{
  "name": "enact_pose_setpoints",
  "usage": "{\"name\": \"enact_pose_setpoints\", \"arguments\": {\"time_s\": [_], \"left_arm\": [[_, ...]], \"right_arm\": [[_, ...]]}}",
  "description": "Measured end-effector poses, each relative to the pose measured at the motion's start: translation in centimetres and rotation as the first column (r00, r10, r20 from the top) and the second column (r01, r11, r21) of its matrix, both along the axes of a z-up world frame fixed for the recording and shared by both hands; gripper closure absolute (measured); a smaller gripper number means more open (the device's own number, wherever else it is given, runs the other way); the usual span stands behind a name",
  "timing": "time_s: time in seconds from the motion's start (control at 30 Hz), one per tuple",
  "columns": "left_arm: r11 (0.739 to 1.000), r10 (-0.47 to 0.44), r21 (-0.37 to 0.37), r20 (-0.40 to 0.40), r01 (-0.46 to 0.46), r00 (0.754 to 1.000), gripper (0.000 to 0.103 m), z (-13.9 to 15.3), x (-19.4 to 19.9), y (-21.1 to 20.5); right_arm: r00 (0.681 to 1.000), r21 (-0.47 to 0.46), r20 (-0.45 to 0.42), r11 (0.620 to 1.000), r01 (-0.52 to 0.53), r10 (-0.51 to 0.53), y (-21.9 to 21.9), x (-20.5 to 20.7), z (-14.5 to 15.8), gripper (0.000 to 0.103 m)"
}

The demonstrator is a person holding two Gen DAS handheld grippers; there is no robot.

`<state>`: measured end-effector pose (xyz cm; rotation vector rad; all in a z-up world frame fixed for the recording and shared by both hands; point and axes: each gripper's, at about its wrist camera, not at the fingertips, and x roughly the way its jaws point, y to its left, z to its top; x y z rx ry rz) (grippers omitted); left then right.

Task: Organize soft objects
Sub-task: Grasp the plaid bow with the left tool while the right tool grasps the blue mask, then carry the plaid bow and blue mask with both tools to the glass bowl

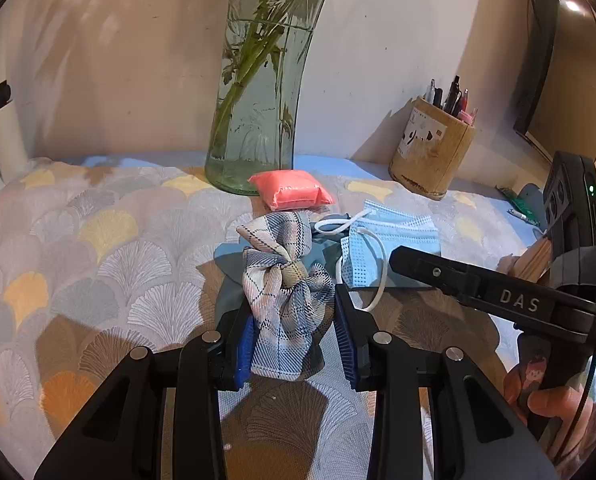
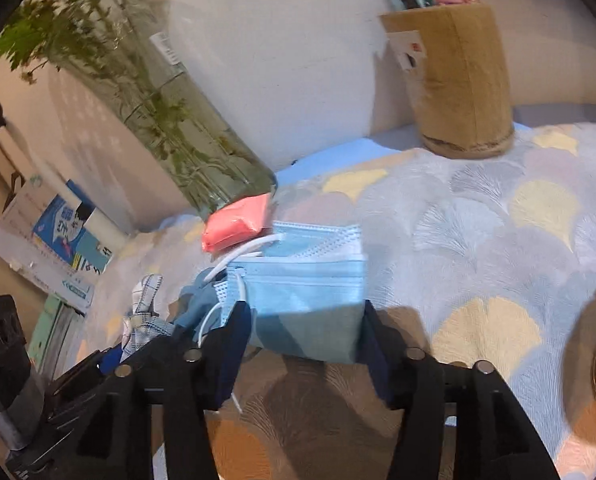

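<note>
The knotted plaid cloth [image 1: 286, 292] stands near on the patterned bedspread [image 1: 98, 240], pinched between the narrow jaws of the left gripper [image 1: 294, 344]. Just right, the blue face mask [image 2: 302, 280] lies between the right gripper [image 2: 304, 344]'s parted jaws, unpressed. A pink pouch [image 1: 292, 192] sits farther off, against the glass vase [image 1: 258, 100].

plain pale wall [image 1: 138, 80], leaf-patterned tablecloth [image 1: 98, 240], dark monitor [image 1: 538, 80] at right

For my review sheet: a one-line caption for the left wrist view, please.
Left tool holds a knotted plaid cloth before a blue face mask, pink pouch and glass vase.
</note>
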<state>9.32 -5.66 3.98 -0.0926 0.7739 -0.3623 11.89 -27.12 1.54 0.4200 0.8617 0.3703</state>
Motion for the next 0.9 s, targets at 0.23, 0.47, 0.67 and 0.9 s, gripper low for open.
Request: {"name": "enact_pose_setpoints", "arguments": {"time_s": [0.23, 0.47, 0.67, 0.9], "left_arm": [[0.999, 0.028, 0.019, 0.003, -0.029, 1.0, 0.071, 0.0, 0.0, 0.1], [0.996, 0.065, 0.052, 0.016, -0.066, 0.998, 0.071, 0.2, -0.1, 0.2], [0.992, 0.083, 0.094, 0.057, -0.088, 0.995, 0.071, 0.7, -0.7, -0.2], [0.995, 0.019, 0.099, 0.061, -0.025, 0.998, 0.071, 1.6, -4.2, -2.0]], "right_arm": [[0.995, -0.029, 0.1, 0.999, 0.029, -0.026, 0.0, -1.4, 1.4, 0.092], [0.985, 0.035, 0.132, 0.994, 0.105, -0.109, -1.7, -3.9, 2.0, 0.092], [0.981, 0.057, 0.157, 0.993, 0.107, -0.115, -1.6, -7.9, 2.4, 0.092], [0.961, 0.097, 0.208, 0.981, 0.167, -0.184, -3.4, -15.1, 3.4, 0.092]]}}
